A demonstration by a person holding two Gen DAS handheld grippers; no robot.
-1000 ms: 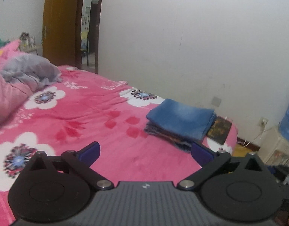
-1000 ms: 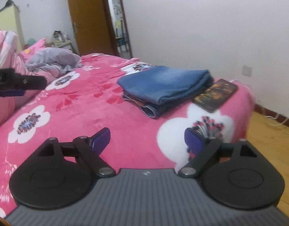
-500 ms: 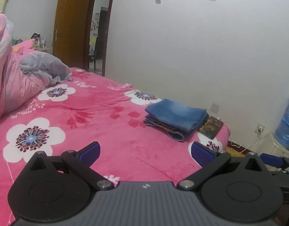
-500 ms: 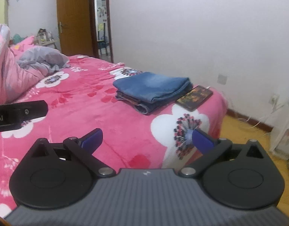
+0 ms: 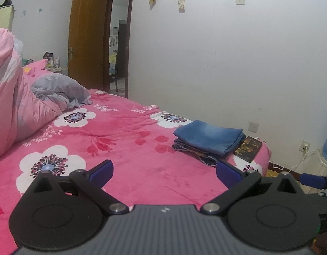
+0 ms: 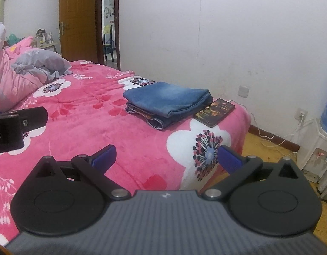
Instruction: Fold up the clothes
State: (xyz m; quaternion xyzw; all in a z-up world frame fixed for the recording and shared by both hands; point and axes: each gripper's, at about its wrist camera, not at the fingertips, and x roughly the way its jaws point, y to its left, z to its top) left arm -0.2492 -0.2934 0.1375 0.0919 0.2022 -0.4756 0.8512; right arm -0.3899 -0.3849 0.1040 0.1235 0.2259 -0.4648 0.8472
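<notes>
Right hand-held gripper (image 6: 166, 159): jaws just opened, spread wide, nothing between. Left hand-held gripper (image 5: 164, 171): spread, empty; its side reads "AI". Folded jeans (image 6: 166, 102) on the bed (image 6: 120, 140) at 12 o'clock, well apart; dark book (image 6: 214, 112) just beside.

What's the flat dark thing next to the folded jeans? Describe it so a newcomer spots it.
Start at the pink bed, at its corner nearest the white wall. The jeans lie there; the dark slab lies against their right side. Unlike the soft blue denim, it is rigid, glossy and black with orange-gold print.
</notes>
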